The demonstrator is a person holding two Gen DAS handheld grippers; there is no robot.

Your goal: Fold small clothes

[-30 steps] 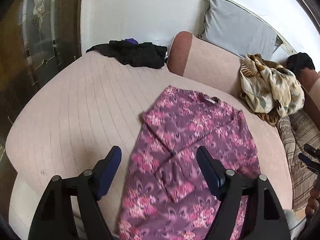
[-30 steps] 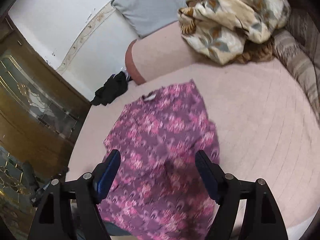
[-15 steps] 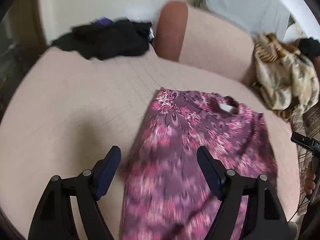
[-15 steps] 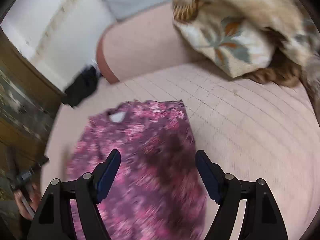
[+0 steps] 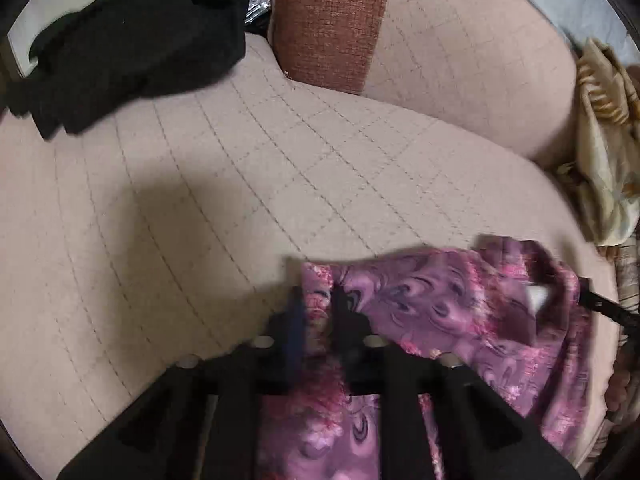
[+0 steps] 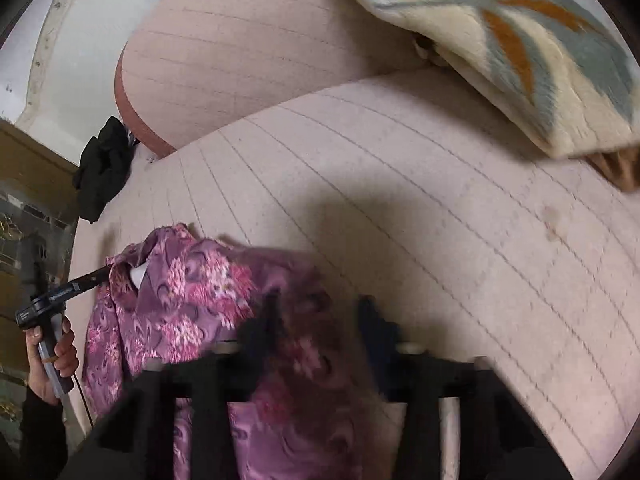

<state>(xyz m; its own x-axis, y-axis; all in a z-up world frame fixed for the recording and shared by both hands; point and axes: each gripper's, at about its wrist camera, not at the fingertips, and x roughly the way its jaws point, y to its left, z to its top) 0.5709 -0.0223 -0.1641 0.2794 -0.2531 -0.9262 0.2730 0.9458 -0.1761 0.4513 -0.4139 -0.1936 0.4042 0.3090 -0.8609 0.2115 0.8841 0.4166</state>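
Observation:
A purple top with pink flowers (image 5: 448, 304) lies on the pink quilted sofa seat (image 5: 200, 208). My left gripper (image 5: 318, 308) is shut on the top's far left shoulder corner. In the right wrist view the top (image 6: 192, 292) is bunched at its neck end. My right gripper (image 6: 320, 320) sits over the top's far right corner, its jaws narrowed with cloth between them; motion blur hides whether they are fully shut. The left gripper also shows in the right wrist view (image 6: 102, 272), and the right one at the right edge of the left wrist view (image 5: 590, 300).
A black garment (image 5: 132, 40) lies at the back left of the seat. The rust and pink backrest cushion (image 5: 400, 36) stands behind. A cream floral blanket (image 6: 500, 40) is heaped at the right. A dark wooden cabinet (image 6: 28, 208) stands to the left.
Both grippers moved forward and down to the top's far corners. The left jaws closed on the left shoulder, the right jaws narrowed over the right one. The collar end bunched up.

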